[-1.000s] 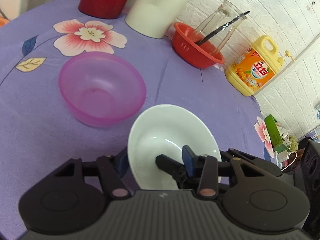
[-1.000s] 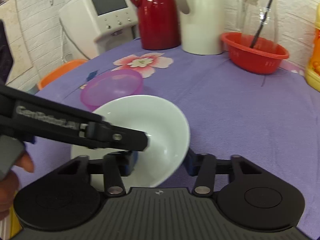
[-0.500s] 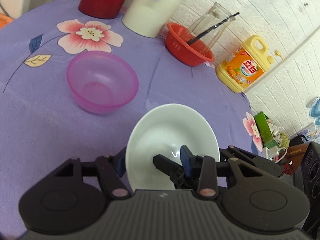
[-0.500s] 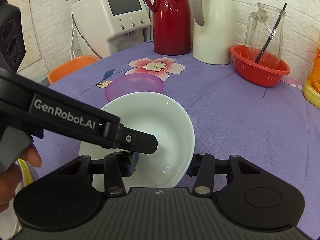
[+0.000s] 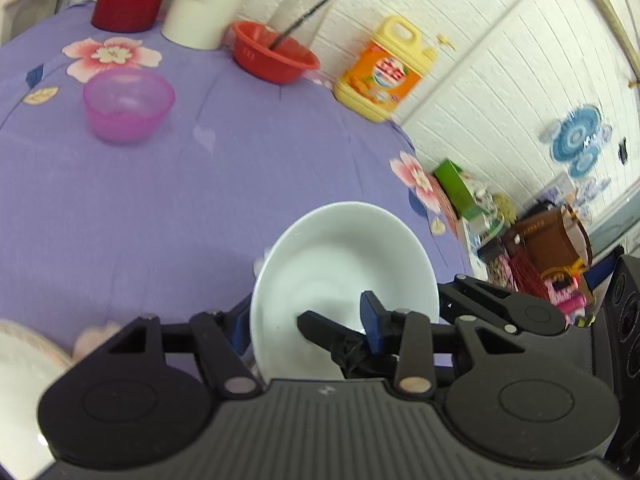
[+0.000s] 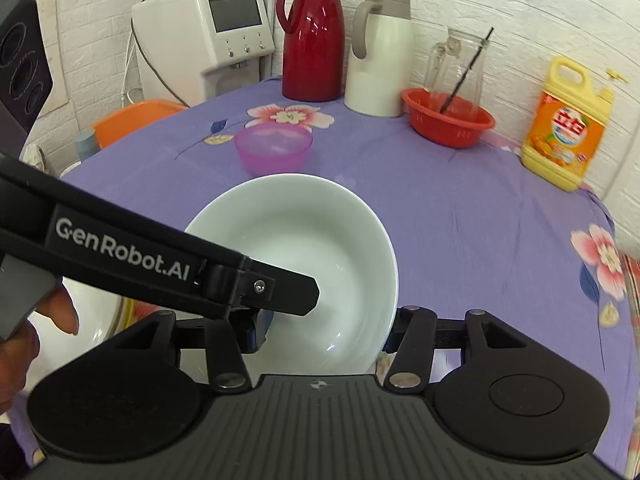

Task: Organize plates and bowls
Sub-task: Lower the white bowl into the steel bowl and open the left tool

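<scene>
A white bowl (image 5: 344, 256) (image 6: 320, 232) hangs tilted above the purple flowered tablecloth (image 5: 160, 220). My left gripper (image 5: 306, 314) is shut on its rim, one finger outside the wall and the blue pad inside. In the right wrist view one of its fingers (image 6: 296, 292) reaches into the bowl from the left. My right gripper (image 6: 324, 330) straddles the near rim; its jaws are opening and no longer pinch the wall. A see-through pink bowl (image 5: 128, 104) (image 6: 274, 148) stands upright farther back on the cloth.
A red basket (image 6: 448, 120) holding a glass jug, a yellow detergent bottle (image 6: 564, 136), a red flask (image 6: 312, 40) and a white flask (image 6: 380, 56) line the back. A white dish (image 5: 16, 380) lies at the near left by a person's hand (image 6: 24, 344). The table edge falls off at right.
Both grippers carried the white bowl up and back toward the near right, away from the pink bowl. The right gripper's fingers have spread a little.
</scene>
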`<state>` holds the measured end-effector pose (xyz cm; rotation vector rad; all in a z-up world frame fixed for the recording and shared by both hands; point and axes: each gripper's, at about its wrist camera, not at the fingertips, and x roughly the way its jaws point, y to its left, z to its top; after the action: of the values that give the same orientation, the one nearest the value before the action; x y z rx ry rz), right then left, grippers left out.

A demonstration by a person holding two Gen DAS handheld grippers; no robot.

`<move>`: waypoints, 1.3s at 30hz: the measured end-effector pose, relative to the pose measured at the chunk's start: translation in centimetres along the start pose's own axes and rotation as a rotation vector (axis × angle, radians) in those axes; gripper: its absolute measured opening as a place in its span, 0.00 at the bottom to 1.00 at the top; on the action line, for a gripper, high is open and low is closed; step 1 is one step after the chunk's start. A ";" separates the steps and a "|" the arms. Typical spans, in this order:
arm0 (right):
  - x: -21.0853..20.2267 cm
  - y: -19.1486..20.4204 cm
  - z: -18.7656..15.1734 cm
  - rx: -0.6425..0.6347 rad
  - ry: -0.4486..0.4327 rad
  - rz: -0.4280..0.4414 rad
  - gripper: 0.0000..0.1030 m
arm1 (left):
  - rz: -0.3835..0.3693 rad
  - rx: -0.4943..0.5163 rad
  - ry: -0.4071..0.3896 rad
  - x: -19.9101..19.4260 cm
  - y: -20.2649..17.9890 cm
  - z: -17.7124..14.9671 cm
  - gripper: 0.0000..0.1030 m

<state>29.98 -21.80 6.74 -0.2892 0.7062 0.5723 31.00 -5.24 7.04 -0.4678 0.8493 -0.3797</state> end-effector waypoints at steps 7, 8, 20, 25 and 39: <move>-1.3 2.4 -4.5 0.008 0.045 -0.024 0.90 | 0.001 0.022 0.070 -0.2 -0.2 -5.0 0.39; -1.3 2.6 -4.9 0.010 0.050 -0.025 0.90 | 0.001 0.024 0.078 -0.1 -0.1 -5.4 0.39; -2.9 1.8 -6.3 0.046 -0.008 -0.069 1.00 | 0.022 0.127 0.025 -1.2 -1.2 -4.9 0.64; -4.3 0.4 -6.3 0.097 -0.064 -0.092 1.00 | -0.003 0.169 -0.063 -4.0 -1.8 -3.6 0.67; -3.4 -0.7 -4.8 0.228 -0.104 -0.045 1.00 | 0.159 0.151 -0.144 -6.6 5.1 -0.3 0.70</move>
<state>25.76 -25.78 5.55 -0.0622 0.6557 0.4557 27.49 2.24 8.23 -0.2821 0.7068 -0.2575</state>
